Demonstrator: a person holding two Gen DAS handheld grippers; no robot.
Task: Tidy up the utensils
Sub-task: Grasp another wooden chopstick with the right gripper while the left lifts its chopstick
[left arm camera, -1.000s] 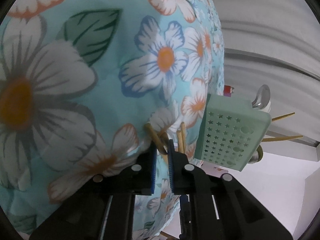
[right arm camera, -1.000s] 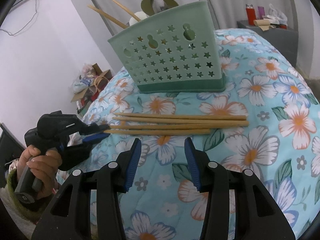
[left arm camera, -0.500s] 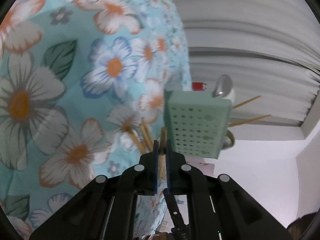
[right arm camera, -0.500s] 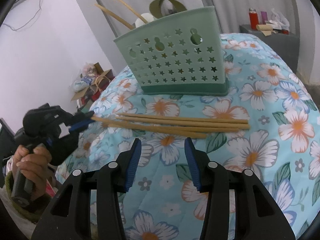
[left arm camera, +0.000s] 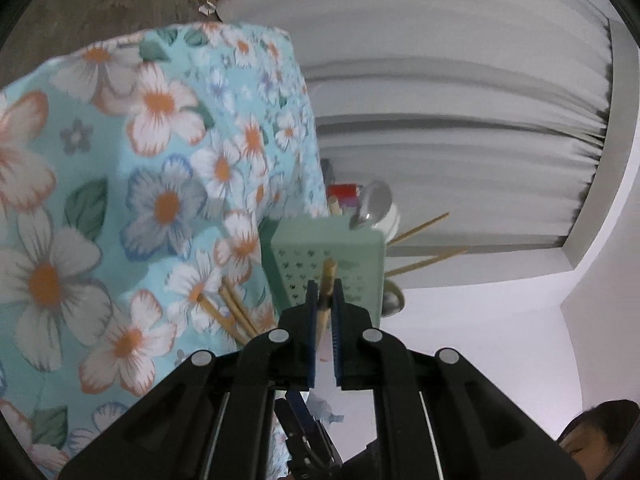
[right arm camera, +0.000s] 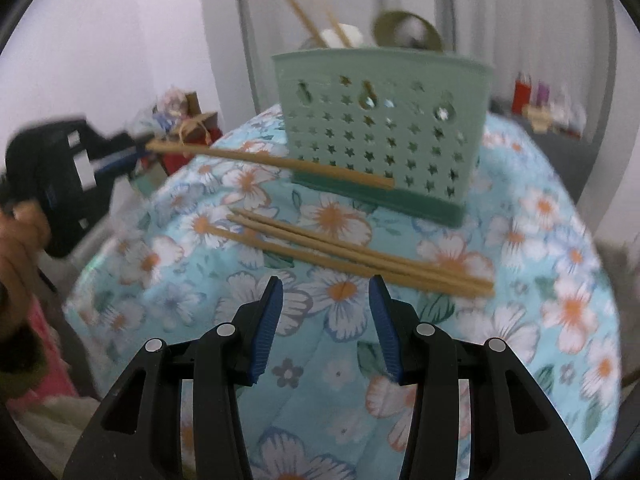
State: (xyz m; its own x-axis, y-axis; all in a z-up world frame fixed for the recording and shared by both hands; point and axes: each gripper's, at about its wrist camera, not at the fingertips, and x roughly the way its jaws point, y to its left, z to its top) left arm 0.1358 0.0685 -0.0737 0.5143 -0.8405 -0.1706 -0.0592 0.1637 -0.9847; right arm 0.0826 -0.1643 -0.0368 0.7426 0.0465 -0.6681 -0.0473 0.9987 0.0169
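Chopstick (right arm camera: 272, 162), one of the four, has been lifted clear of the floral cloth (right arm camera: 540, 280) since the earlier frames, where it lay with the others. It is pinched at its thick end between the pressed-together fingers of the left gripper (left arm camera: 325, 304), seen at 9 o'clock in the right wrist view, and its thin end is held across the lower front wall of the green basket (right arm camera: 384, 132). Three chopsticks (right arm camera: 360, 256) are left lying side by side on the cloth, toward 6 o'clock of the basket and apart from it. The right gripper (right arm camera: 326, 320) is held spread over the cloth with nothing between its fingers, just short of them. Two more chopsticks (right arm camera: 316, 20) and a ladle (right arm camera: 408, 32) are seen standing in the basket. A red lighter (right arm camera: 522, 94) is seen at 2 o'clock, on a surface behind the cloth.
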